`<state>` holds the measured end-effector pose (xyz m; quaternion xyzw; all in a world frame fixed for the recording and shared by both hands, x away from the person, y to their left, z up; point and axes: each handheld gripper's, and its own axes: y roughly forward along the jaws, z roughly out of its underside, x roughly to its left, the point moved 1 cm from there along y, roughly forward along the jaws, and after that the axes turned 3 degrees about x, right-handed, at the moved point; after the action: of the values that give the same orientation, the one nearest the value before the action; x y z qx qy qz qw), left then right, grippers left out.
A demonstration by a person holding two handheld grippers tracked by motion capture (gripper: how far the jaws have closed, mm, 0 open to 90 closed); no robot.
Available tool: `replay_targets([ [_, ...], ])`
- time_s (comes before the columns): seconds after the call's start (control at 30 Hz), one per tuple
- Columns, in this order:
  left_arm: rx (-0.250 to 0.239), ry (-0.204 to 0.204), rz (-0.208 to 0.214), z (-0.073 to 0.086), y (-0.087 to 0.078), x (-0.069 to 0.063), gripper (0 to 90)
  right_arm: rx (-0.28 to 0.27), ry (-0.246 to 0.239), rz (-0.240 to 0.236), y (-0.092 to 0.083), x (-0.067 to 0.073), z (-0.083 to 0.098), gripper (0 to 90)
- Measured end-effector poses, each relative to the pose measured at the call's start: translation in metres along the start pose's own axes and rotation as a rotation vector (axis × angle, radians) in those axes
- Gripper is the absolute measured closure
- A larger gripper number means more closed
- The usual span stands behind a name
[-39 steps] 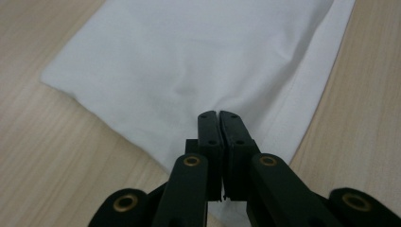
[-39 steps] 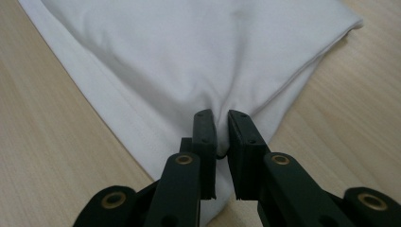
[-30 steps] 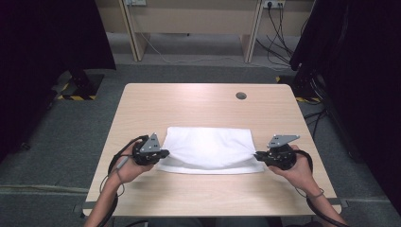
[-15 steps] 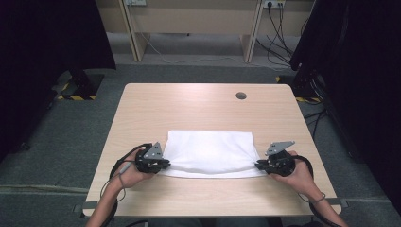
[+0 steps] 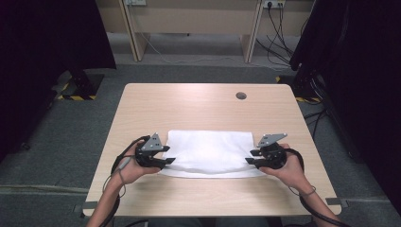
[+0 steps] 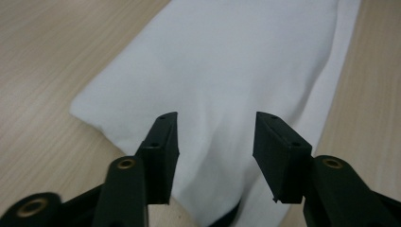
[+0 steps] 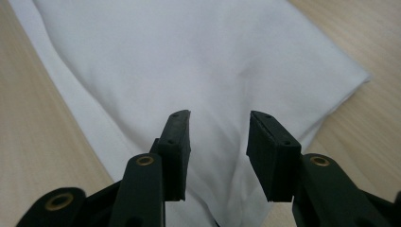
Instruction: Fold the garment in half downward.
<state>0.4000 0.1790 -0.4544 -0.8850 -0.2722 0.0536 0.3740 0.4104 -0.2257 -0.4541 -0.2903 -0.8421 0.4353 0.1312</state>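
Observation:
A folded white cloth (image 5: 210,152) lies flat on the light wooden table (image 5: 203,106), near its front edge. My left gripper (image 5: 169,161) rests at the cloth's left end, my right gripper (image 5: 248,160) at its right end. In the left gripper view the left gripper (image 6: 215,123) is open, its jaws having just been opening, with the cloth (image 6: 227,61) lying loose under the gap. The right gripper view shows the right gripper (image 7: 218,120) open as well, its jaws having just been opening over the cloth (image 7: 198,56). No pad presses the fabric.
A small round hole (image 5: 241,96) sits in the table top at the back right. Desk legs and cables (image 5: 279,28) stand on the grey floor beyond the table. Dark curtains flank both sides.
Both grippers have let go of the cloth's near corners and now stand open. The lifted front edge has settled flat. The right hand has shifted slightly toward the cloth.

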Motion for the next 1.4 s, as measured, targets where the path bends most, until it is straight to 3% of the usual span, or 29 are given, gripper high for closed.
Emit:
replay_targets([
  [0.13,0.026,0.019,-0.008,-0.001,0.014,-0.005,50.0,0.031,0.0,0.011,0.013,0.003,0.005,59.2],
  [0.3,0.056,0.044,0.027,0.001,0.024,-0.018,49.4,-0.008,0.028,0.014,0.012,0.005,0.012,58.8],
  [0.4,0.07,0.051,0.025,0.003,0.027,-0.021,49.0,-0.011,0.026,0.021,0.009,0.006,0.011,57.9],
  [0.5,0.073,0.053,0.027,0.005,0.029,-0.022,49.1,-0.032,0.026,0.014,0.004,0.009,0.009,57.4],
  [0.63,0.061,0.047,0.03,0.007,0.029,-0.022,50.7,-0.012,0.021,0.014,0.007,0.01,0.011,57.4],
  [1.03,0.052,0.03,0.007,0.002,0.035,-0.014,46.3,-0.027,0.084,0.01,0.013,-0.001,0.015,56.3],
  [1.13,0.025,0.004,-0.022,0.002,0.033,-0.013,37.7,-0.037,0.093,0.02,0.012,-0.001,0.015,51.0],
  [1.23,-0.035,-0.023,-0.043,0.001,0.027,-0.012,29.5,-0.078,0.115,0.026,0.005,-0.003,0.015,48.5],
  [1.4,-0.111,-0.081,-0.088,0.001,0.012,-0.008,22.0,-0.113,0.153,0.031,-0.004,-0.008,0.016,40.1],
])
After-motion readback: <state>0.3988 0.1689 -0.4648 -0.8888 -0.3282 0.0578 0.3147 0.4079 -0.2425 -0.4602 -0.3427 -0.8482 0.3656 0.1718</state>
